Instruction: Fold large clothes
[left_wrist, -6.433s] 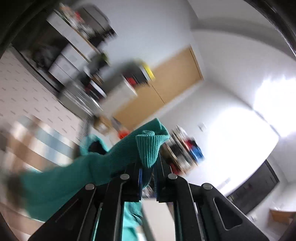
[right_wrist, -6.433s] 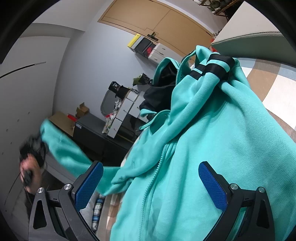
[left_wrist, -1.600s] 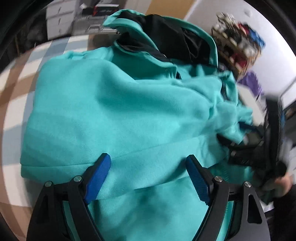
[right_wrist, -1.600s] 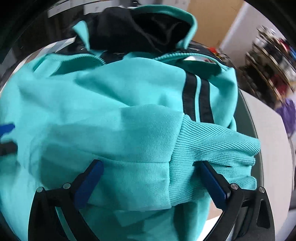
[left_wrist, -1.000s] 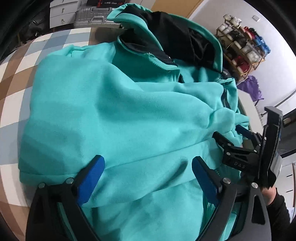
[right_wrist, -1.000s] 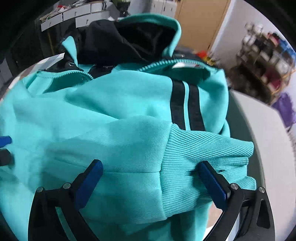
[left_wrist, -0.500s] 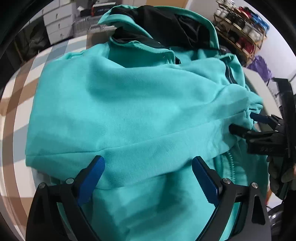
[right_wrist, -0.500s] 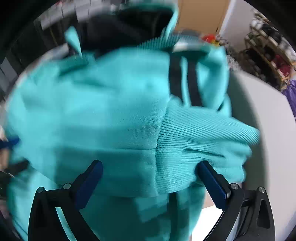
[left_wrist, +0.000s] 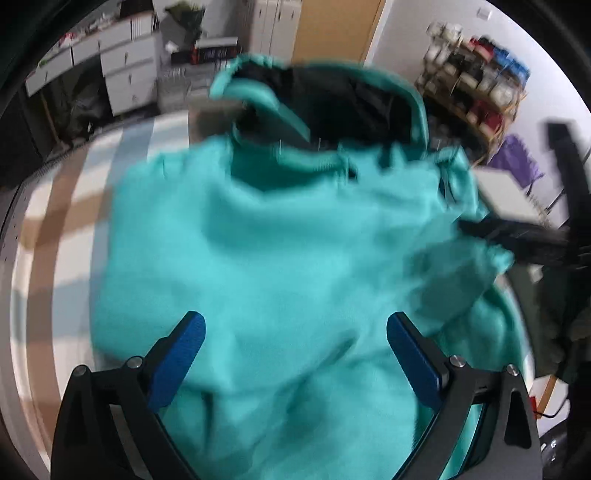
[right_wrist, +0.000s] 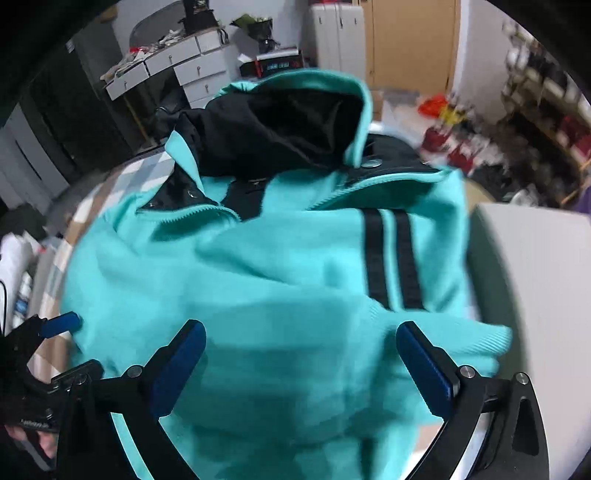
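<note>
The left gripper was spread wide with its blue-padded fingers hanging over the lower part of a teal zip-up hoodie, nothing pinched between them as far as I could tell, though the cloth bunched up right under the pads. Same deal with the right gripper: jaws wide apart, blue pads either side of a folded-over sleeve, not clamping anything. The hoodie was lying in a rumpled heap on a surface covered with a checked cloth in tan, pale blue and white. Its hood sat at the far end, flopped open so you could see the black lining inside, with a couple of metal snaps on the black placket by the collar. The zipper ran along the teal edge near the neck. Two black stripes crossed the sleeve on the right-hand side of the right wrist view, and the ribbed cuff of that sleeve ended up just past the right gripper's outer finger. The left wrist view was pretty smeared, so the fabric there mostly read as one big teal blob with soft folds. In it the other gripper showed as a dark blur at the hoodie's right edge. White drawers and cluttered shelves sat behind.
</note>
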